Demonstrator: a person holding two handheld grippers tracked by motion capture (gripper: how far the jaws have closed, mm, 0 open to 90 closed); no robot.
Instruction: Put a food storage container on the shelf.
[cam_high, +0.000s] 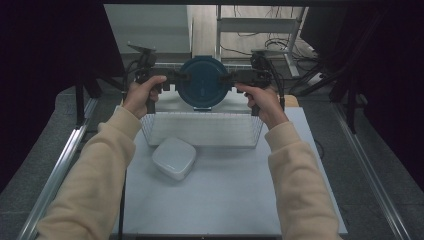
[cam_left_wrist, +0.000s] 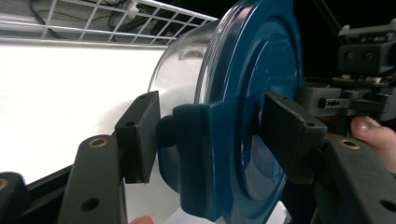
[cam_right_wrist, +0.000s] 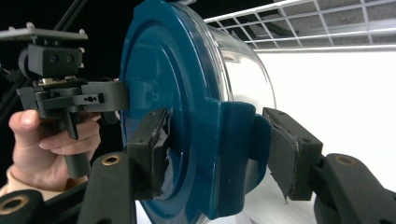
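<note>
Cream-sleeved forearms lift a blue-lidded clear container (cam_high: 204, 82) on edge above the wire basket (cam_high: 200, 129). Left gripper (cam_high: 184, 77) and right gripper (cam_high: 225, 77) each clamp an opposite lid clasp, apparently to steady it; a white dish (cam_high: 174, 158) sits below.

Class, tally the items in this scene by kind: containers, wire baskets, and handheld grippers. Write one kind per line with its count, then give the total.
Containers: 2, the blue-lidded clear container held up on edge, and the white lidded box on the table.
Wire baskets: 1, the white wire basket.
Handheld grippers: 2, the left gripper and the right gripper, each clamped on a lid tab.
Total: 5
</note>
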